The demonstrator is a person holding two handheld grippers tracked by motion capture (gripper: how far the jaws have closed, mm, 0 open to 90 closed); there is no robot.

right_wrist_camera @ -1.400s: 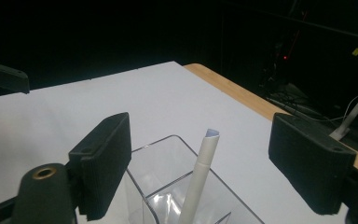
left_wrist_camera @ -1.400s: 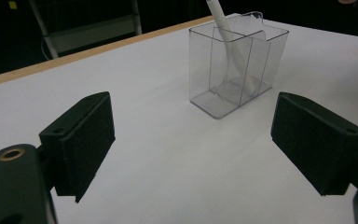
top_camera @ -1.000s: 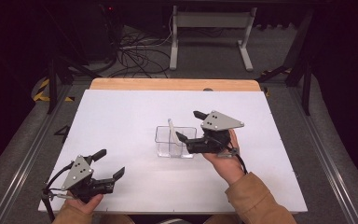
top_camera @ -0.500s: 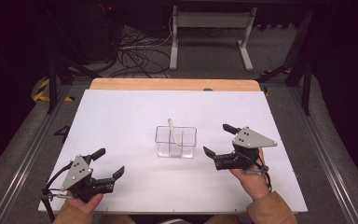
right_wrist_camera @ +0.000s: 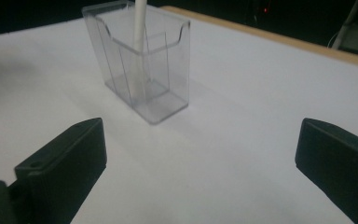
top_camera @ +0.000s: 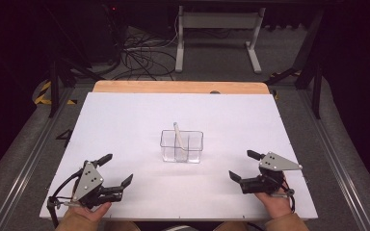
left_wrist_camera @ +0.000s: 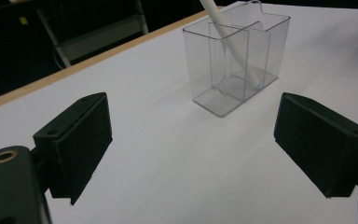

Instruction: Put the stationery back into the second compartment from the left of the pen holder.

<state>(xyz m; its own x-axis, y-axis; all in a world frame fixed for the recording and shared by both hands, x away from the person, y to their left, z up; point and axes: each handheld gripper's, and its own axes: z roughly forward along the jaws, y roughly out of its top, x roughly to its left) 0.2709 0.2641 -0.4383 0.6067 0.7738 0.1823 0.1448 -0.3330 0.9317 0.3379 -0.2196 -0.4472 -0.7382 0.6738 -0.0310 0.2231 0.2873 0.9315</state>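
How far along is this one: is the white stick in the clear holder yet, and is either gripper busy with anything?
Done: the white stick leans inside the clear divided holder mid-table. In hand: nothing; the right gripper, jaws just opened with nothing between them, and the left gripper sit open near the table's near edge. Left: apparently nothing, with no other loose item on the white table.

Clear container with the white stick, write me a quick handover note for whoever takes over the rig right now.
Left gripper: jaws open, empty, low over the near left of the white table.
Right gripper: jaws have just been opening, now wide and empty, near the table's near right corner, apart from the container.
Clear container: upright mid-table, divided into compartments.
White stick: leaning inside the container, top above the rim.
Done: the stick sits in the container, released.
Left: nothing else lies on the table; check that the stick is in the wanted compartment.
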